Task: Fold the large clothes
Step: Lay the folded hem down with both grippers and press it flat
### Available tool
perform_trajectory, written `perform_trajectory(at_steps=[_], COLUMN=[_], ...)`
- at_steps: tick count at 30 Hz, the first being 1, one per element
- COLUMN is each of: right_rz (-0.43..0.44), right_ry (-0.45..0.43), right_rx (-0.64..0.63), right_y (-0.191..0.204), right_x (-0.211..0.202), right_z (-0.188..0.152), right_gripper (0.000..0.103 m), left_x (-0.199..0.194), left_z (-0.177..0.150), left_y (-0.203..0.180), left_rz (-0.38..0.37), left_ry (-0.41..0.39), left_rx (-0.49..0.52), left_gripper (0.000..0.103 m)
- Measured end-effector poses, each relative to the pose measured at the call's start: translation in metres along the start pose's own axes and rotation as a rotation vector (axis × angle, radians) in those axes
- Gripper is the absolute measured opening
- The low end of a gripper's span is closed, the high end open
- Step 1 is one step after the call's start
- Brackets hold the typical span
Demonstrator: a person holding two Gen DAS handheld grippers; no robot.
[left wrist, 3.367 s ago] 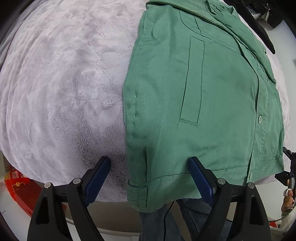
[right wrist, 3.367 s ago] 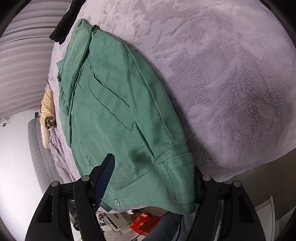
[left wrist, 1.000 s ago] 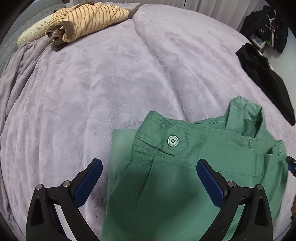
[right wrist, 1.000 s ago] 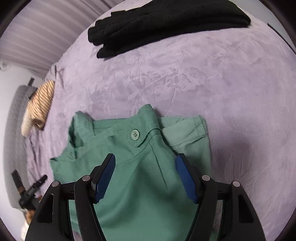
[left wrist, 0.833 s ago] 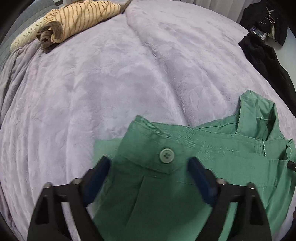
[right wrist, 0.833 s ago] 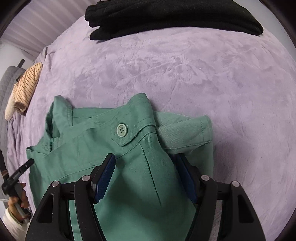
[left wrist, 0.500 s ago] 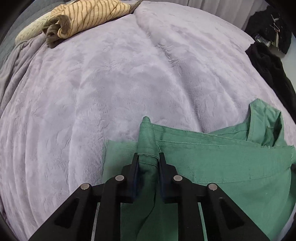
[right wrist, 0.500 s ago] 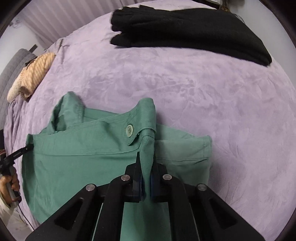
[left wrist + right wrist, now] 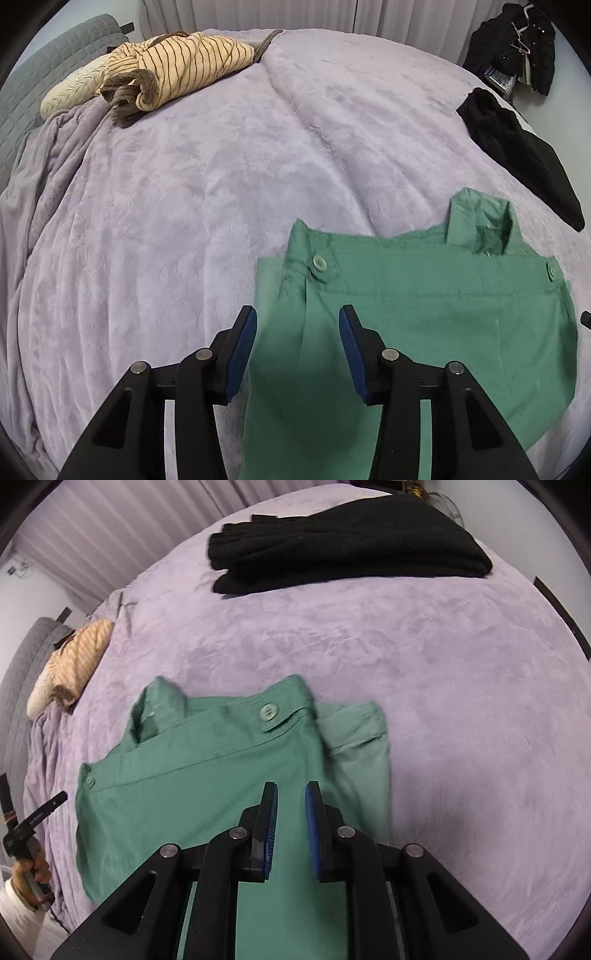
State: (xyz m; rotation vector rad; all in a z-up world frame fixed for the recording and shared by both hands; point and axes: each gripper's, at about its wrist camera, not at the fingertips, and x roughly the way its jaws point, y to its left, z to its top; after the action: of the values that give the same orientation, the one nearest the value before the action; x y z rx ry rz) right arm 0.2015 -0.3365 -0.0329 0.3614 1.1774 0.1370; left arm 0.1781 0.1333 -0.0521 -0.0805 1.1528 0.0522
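Lay folded on the lilac bed [image 9: 221, 184]: green jacket [image 9: 424, 314], near the bed's close edge. Hovered above the jacket, jaws parting, nothing pinched between: left claw [image 9: 297, 343], right claw [image 9: 291, 827]. Rested farther up the bed: black clothes [image 9: 343, 535], striped garment [image 9: 177, 62].

The left tool [image 9: 297, 345] and the right tool [image 9: 290, 827] are pointed steeply downward; both sets of jaws are opening, and nothing is gripped between them.

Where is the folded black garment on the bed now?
In the right wrist view the black garment lies at the bed's far edge, beyond the green jacket.
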Motion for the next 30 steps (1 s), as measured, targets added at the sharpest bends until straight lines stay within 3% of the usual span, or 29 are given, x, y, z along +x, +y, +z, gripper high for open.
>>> perform_trajectory(at_steps=[5,8,11,14,15,17,19,20,21,22,23,25,26,27,30], right_rz=[0.006,-0.085,-0.090,-0.058,-0.070,-0.080,-0.079,-0.088,-0.106,-0.105,-0.094,-0.129,-0.143,-0.151,-0.121], right_ry=[0.114,0.170,0.183,0.095,0.046,-0.001,-0.007,0.006,0.030,0.066,0.105,0.100,0.087,0.095,0.130], right_rx=[-0.075,-0.064,0.029,0.071,0.054,0.044,0.027,0.015,-0.001,-0.014,-0.021,-0.035,-0.036,-0.022,0.043], right_y=[0.030,0.009,-0.022,-0.032,-0.032,-0.032,-0.030,-0.027,-0.026,-0.024,-0.019,-0.017,-0.020,-0.027,-0.054], right_x=[0.028,0.049,0.044,0.011,0.001,-0.004,0.007,0.016,0.026,0.039,0.049,0.049,0.047,0.049,0.054], right_z=[-0.048,-0.078,-0.091,-0.083,-0.075,-0.059,-0.038,-0.030,-0.024,-0.018,-0.014,-0.016,-0.019,-0.021,-0.028], right_gripper=[0.017,0.011,0.007,0.018,0.037,0.062,0.062,0.061,0.051,0.035,0.003,0.002,0.001,0.002,0.000], left_x=[0.026,0.040,0.034,0.024,0.020,0.016,0.015,0.014,0.013,0.011,0.009,0.008,0.014,0.023,0.041], left_z=[-0.063,-0.097,-0.104,-0.099,-0.097,-0.092,-0.090,-0.089,-0.088,-0.087,-0.087,-0.087,-0.089,-0.089,-0.093], left_y=[-0.012,-0.009,-0.007,-0.007,-0.007,-0.005,-0.004,-0.004,-0.004,-0.005,-0.002,-0.002,0.000,0.004,0.014], left_rz=[0.017,0.025,0.021,0.029,0.034,0.048,0.054,0.054,0.058,0.068,0.073,0.077,0.084,0.102,0.120], left_ry=[0.122,0.121,0.111,0.122,0.115,0.107,0.111,0.111,0.109,0.103,0.096,0.084,0.096,0.120,0.158], left_rx=[-0.013,0.005,0.022,0.014,0.007,-0.009,-0.033,-0.040,-0.042,-0.039,-0.036,-0.031,-0.025,-0.017,-0.032], left_gripper=[0.048,0.049,0.049,0.049,0.049,0.049,0.049,0.049,0.049,0.049,0.049,0.049,0.052,0.063,0.064])
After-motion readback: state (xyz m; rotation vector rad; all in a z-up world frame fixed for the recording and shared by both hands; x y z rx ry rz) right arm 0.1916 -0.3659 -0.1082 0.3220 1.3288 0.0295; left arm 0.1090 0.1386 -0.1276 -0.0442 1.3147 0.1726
